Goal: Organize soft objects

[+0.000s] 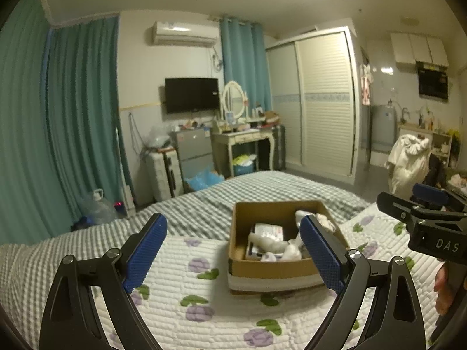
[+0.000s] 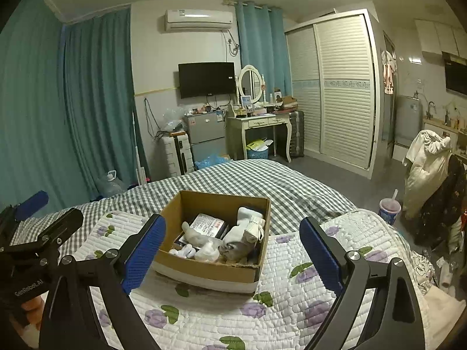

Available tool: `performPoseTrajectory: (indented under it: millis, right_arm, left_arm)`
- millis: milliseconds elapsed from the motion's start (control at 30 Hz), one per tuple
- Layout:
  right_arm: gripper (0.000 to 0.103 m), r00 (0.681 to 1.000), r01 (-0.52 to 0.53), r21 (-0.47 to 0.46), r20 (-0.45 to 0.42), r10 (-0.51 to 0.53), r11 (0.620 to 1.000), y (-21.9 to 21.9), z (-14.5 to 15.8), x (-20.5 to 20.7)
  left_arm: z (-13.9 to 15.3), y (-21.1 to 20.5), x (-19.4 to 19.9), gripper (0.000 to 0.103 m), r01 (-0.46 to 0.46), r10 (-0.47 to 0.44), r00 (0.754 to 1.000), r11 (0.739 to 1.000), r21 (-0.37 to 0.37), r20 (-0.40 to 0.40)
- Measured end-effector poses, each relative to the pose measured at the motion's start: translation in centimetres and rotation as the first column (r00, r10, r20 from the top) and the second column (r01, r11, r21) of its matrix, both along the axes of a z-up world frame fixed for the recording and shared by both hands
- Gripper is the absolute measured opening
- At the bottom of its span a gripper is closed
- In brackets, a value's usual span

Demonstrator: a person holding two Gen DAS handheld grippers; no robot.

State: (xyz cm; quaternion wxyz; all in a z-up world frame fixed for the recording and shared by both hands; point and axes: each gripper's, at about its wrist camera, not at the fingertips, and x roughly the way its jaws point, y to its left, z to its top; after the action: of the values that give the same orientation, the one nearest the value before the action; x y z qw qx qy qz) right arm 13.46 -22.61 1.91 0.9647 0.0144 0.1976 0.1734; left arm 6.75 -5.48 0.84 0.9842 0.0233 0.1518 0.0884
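Several white socks (image 2: 246, 229) – crumpled in cardboard box (image 2: 204, 265) | both grippers' fingers spread – empty

The left gripper (image 1: 233, 258) is held level with its blue-padded jaws spread wide and nothing between them. The right gripper (image 2: 233, 258) is held likewise, jaws wide apart and empty, just beside the left.

Your left gripper's right finger (image 1: 319, 255) hides the cardboard box's (image 1: 262, 268) right corner | socks (image 2: 245, 230) cover the packet (image 2: 208, 224) between your right jaws | label unreadable
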Motion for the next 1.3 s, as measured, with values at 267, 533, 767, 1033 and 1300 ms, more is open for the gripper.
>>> performPoseTrajectory:
  millis: [267, 533, 767, 1033, 1300]
  right_arm:
    - [0.093, 1.000, -0.005, -0.009, 0.000, 0.005, 1.000, -0.15, 0.11, -0.46]
    - [0.093, 1.000, -0.011, -0.010, 0.003, 0.011, 1.000, -0.13, 0.21, -0.82]
    - [0.093, 1.000, -0.011, -0.009, 0.001, 0.011, 1.000, -0.15, 0.19, -0.81]
    - [0.093, 1.000, -0.011, -0.012, -0.009, 0.011, 1.000, -0.07, 0.18, -0.83]
    - [0.093, 1.000, -0.012, -0.018, -0.015, 0.011, 1.000, 0.11, 0.15, -0.74]
  left_arm:
    - [-0.06, -0.14, 0.20, 0.094, 0.010, -0.011, 1.000, 1.000, -0.018, -0.012]
    - [-0.25, -0.20, 0.19, 0.094, 0.015, -0.016, 1.000, 1.000, -0.013, -0.023]
    - [-0.35, -0.29, 0.40, 0.094, 0.023, -0.024, 0.999, 1.000, -0.019, -0.032]
    - [-0.41, -0.32, 0.35, 0.094, 0.018, -0.019, 0.999, 1.000, -0.016, -0.030]
    - [-0.80, -0.30, 0.49, 0.094, 0.016, -0.016, 0.999, 1.000, -0.015, -0.044]
